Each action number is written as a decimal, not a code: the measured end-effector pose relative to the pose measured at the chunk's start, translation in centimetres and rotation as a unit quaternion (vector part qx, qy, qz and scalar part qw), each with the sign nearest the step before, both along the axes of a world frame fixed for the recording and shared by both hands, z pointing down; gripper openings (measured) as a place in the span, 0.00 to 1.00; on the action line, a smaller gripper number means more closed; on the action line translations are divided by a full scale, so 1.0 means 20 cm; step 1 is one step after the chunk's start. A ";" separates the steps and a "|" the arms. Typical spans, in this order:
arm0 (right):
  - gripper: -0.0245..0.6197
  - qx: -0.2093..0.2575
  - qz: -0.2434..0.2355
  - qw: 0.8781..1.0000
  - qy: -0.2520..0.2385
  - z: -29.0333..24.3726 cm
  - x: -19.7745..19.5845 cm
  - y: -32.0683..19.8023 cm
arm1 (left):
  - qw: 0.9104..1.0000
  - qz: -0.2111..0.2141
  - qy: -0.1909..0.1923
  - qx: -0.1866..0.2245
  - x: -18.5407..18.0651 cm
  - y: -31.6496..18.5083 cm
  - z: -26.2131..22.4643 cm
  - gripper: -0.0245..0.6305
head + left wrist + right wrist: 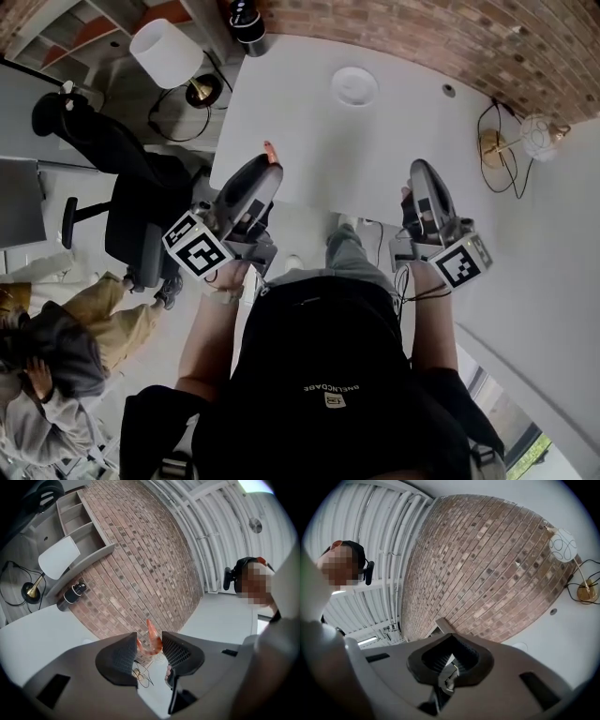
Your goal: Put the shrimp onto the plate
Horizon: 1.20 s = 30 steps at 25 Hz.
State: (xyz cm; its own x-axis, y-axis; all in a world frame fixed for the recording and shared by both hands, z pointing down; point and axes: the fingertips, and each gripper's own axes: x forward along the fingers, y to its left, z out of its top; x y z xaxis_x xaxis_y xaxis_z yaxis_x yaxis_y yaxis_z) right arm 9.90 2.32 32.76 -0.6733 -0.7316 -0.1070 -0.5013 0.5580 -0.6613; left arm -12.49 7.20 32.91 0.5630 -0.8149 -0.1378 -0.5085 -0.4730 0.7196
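- Carrying is judged the step in hand: in the head view the shrimp (pixel 271 150) is held at the left gripper (pixel 265 169) tip, over the table (pixel 309 127) edge, well short of the plate (pixel 354 86); a forward reach is needed.
- In the left gripper view it is pinched between the fingers (pixel 119 658).
- In the right gripper view the right gripper (pixel 451 658) is closed, empty.

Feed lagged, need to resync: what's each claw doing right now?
Left claw: shut on the shrimp.
Right claw: shut, empty.
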 end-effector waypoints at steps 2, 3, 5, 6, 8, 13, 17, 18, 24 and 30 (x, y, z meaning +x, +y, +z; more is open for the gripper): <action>0.04 -0.001 -0.005 1.000 -0.003 0.00 0.01 -0.09 | 1.000 -0.002 -0.002 0.000 0.02 -0.08 -0.01 0.30; 0.04 -0.001 -0.006 1.000 -0.004 0.00 0.02 -0.13 | 1.000 -0.004 -0.004 -0.001 0.03 -0.12 -0.01 0.30; 0.04 -0.005 -0.010 1.000 -0.007 0.01 0.04 -0.21 | 1.000 -0.008 -0.007 -0.003 0.06 -0.18 -0.01 0.30; 0.04 -0.008 -0.012 1.000 -0.009 0.02 0.06 -0.24 | 1.000 -0.010 -0.008 -0.004 0.07 -0.21 -0.01 0.30; 0.04 -0.013 -0.017 1.000 -0.012 0.03 0.08 -0.30 | 1.000 -0.015 -0.010 -0.007 0.09 -0.26 -0.02 0.30; 0.04 -0.016 -0.031 0.999 -0.016 0.04 0.09 -0.45 | 0.999 -0.034 -0.012 -0.017 0.10 -0.35 -0.02 0.30; 0.04 -0.016 -0.046 0.999 -0.020 0.04 0.10 -0.57 | 0.998 -0.048 -0.019 -0.022 0.13 -0.42 -0.03 0.30; 0.04 -0.019 -0.050 0.998 -0.024 0.05 0.10 -0.59 | 0.998 -0.051 -0.021 -0.023 0.14 -0.44 -0.03 0.30; 0.04 -0.029 -0.074 0.996 -0.041 0.08 0.10 -0.74 | 0.996 -0.073 -0.030 -0.038 0.18 -0.55 -0.02 0.30; 0.04 -0.041 -0.094 0.994 -0.044 0.12 0.13 -0.86 | 0.994 -0.092 -0.037 -0.051 0.23 -0.63 0.00 0.30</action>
